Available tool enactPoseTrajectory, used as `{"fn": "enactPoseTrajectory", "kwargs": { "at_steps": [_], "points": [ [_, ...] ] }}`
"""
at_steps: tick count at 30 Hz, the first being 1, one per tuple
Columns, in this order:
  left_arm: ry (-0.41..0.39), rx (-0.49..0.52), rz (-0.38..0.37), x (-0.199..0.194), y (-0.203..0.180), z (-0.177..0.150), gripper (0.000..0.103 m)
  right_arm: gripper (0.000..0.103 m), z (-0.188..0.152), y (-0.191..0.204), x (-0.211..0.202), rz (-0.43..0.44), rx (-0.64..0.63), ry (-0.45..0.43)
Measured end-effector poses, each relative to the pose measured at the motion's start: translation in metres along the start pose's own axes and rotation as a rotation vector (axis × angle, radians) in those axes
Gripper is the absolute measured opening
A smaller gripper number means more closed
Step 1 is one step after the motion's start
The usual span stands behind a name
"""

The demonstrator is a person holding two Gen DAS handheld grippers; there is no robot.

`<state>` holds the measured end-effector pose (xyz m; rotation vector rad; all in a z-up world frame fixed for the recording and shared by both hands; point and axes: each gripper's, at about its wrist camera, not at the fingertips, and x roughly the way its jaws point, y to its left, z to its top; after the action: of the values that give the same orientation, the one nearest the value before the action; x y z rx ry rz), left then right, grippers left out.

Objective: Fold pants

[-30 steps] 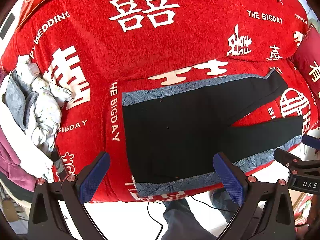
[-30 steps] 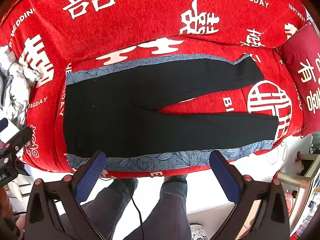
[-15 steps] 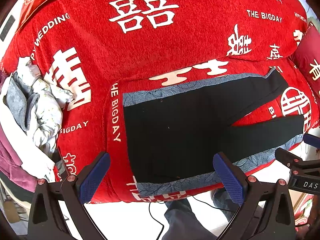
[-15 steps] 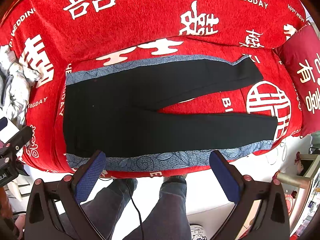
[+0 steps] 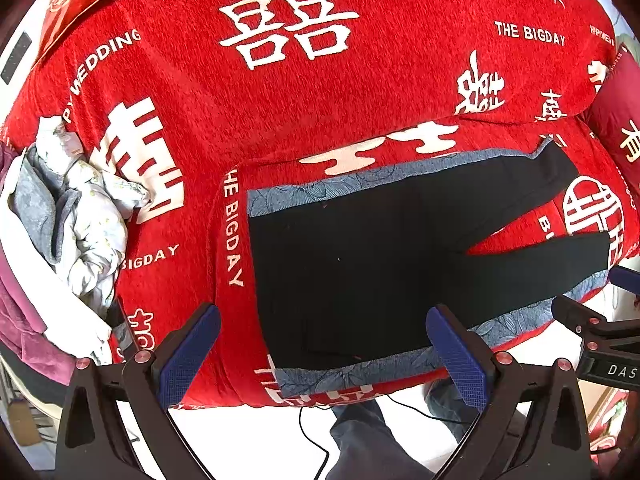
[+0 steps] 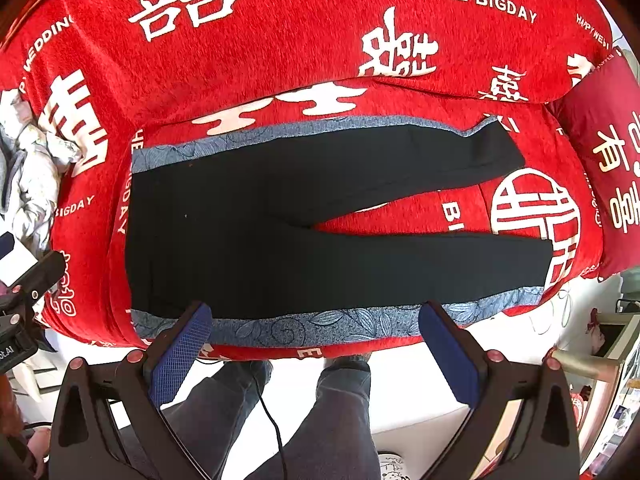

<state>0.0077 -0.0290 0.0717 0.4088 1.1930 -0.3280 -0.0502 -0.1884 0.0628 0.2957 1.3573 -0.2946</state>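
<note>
Two legs of the black pants lie spread flat on the red cover; my advice is to pinch the near leg's hem and waist evenly, then carry it across. Left gripper and right gripper hover released. Cover print reads "THE BIGDAY".

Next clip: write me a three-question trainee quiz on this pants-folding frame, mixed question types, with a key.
1. True or false: the black pants lie spread flat with legs apart.
2. Multiple choice: the left gripper and right gripper are A) both open, B) both shut, C) one shut on fabric.
3. Fill in: the pants rest on a red blanket with ____ lettering.

Key: 1 true; 2 A; 3 white.
</note>
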Motion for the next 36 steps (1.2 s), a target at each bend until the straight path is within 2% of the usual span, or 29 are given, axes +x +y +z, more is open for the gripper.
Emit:
{"fn": "enactPoseTrajectory", "kwargs": {
  "at_steps": [36],
  "points": [
    [-0.018, 0.015, 0.02, -0.002, -0.0057, 0.0012, 0.103, 0.103, 0.0073, 0.0065, -0.0034, -0.016, -0.027, -0.028]
  ]
}}
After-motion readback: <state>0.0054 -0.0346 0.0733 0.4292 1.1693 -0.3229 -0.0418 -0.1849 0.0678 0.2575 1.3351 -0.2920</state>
